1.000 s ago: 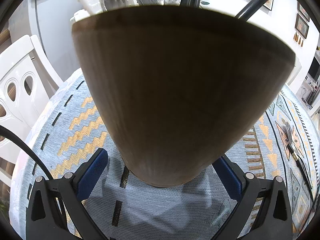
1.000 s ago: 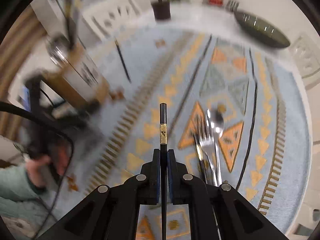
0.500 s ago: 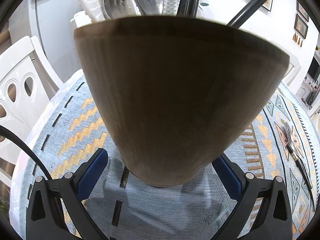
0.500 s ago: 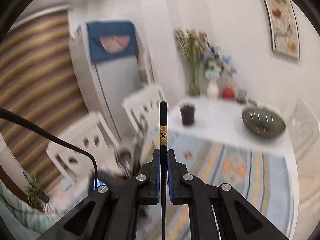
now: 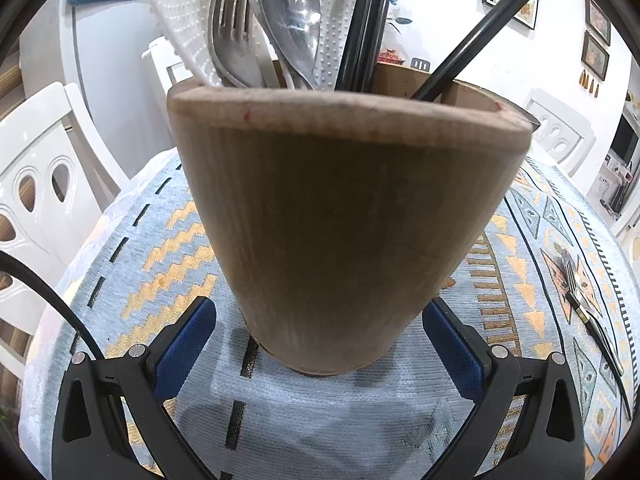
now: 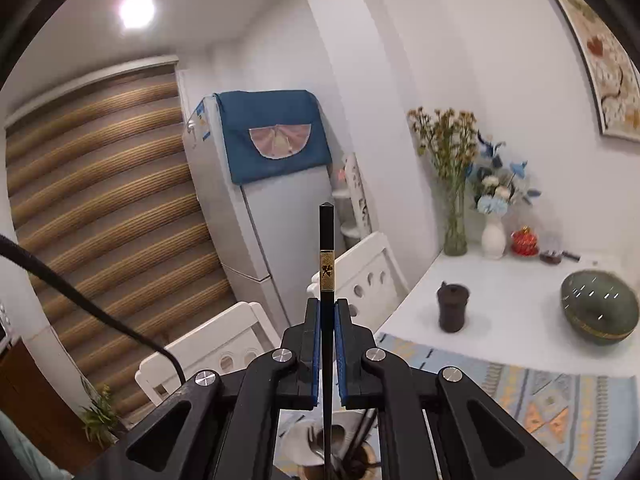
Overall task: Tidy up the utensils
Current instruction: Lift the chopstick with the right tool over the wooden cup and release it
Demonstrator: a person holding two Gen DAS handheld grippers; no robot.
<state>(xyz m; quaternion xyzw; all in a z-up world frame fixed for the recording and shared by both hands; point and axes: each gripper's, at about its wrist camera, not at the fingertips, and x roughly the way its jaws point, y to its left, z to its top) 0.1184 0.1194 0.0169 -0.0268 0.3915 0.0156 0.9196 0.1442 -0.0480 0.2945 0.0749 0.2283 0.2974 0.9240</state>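
Observation:
A wooden utensil holder (image 5: 340, 216) stands on the patterned tablecloth (image 5: 168, 248), filling the left wrist view. Forks (image 5: 228, 32), a spoon (image 5: 292, 12), a white dotted piece and black chopsticks (image 5: 364, 20) stick out of it. My left gripper (image 5: 320, 304) straddles its lower part, blue pads against its sides. My right gripper (image 6: 328, 308) is shut on a black chopstick (image 6: 327, 240) with a gold band, held upright. The chopstick's lower end hangs over the holder's mouth (image 6: 352, 468), seen below between the fingers.
A fork and a dark-handled utensil (image 5: 576, 280) lie on the cloth to the right. White chairs (image 5: 40, 184) ring the table. Farther back on the table are a dark cup (image 6: 452, 308), a green bowl (image 6: 598, 308) and flower vases (image 6: 456, 216). A fridge (image 6: 256, 208) stands beyond.
The right wrist view swung up from the tabletop to the room, chopstick still gripped, and the holder now shows below it. In the left view the holder's rim dropped, showing more of the utensils inside.

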